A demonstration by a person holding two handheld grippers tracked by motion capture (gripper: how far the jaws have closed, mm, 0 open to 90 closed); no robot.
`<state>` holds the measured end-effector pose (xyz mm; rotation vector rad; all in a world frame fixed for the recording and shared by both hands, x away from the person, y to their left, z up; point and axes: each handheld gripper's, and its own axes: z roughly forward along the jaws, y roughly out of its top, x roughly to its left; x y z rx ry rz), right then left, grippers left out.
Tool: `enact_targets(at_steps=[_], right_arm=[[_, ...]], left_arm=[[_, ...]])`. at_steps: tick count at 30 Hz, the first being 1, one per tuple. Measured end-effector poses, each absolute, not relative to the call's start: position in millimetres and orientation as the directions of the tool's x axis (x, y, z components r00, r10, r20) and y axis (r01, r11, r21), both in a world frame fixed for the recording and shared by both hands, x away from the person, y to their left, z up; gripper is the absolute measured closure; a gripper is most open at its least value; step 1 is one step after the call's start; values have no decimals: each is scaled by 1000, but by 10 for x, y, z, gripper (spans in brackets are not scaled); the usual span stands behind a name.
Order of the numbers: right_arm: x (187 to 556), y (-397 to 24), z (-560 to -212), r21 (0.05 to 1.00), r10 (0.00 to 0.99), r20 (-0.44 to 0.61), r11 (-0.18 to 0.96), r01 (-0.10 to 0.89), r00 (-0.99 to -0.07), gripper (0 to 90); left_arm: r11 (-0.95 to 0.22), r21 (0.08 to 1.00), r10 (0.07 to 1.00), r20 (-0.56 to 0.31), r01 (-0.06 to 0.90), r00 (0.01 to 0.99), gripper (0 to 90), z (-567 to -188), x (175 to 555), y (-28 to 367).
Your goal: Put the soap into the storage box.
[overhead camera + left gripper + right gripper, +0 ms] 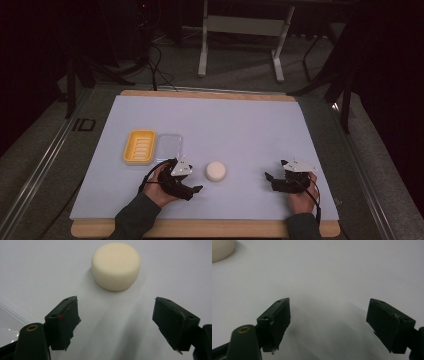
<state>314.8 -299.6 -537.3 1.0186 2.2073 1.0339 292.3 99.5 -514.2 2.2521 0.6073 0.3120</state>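
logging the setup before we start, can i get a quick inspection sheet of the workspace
Surface: pale lavender sheet over a wooden board, flat, no spills seen.
Job's things: round cream-white puck-shaped block lies on the sheet, ahead of the left claw; ribbed yellow plastic tray at left, with a clear plastic lid right beside it.
Clutter: nothing seen.
Grippers: left claw open, empty, aimed at the block; right claw open, empty, over bare sheet.
Cables: black cable trails from the right claw past the hand; loose black cords on the floor beyond the table.
Surroundings: dark room, grey-white metal stand legs behind the table.
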Motion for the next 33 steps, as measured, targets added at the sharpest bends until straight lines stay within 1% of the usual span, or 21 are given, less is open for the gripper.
enact_targets(at_steps=[4,12,33], right_arm=[[3147,-2992,-5374,798,792,-120,436,417,-598,190],[3146,-2986,-5374,794,791,-126,442,417,-599,190],[3146,-2981,-5375,791,790,-130,447,418,-599,190]], left_arm=[[-616,720,499,43,319,866,187,-5108,2973,942],[-651,696,465,51,303,884,166,-5062,3062,847],[-668,684,424,24,295,905,139,-5025,3243,681]])
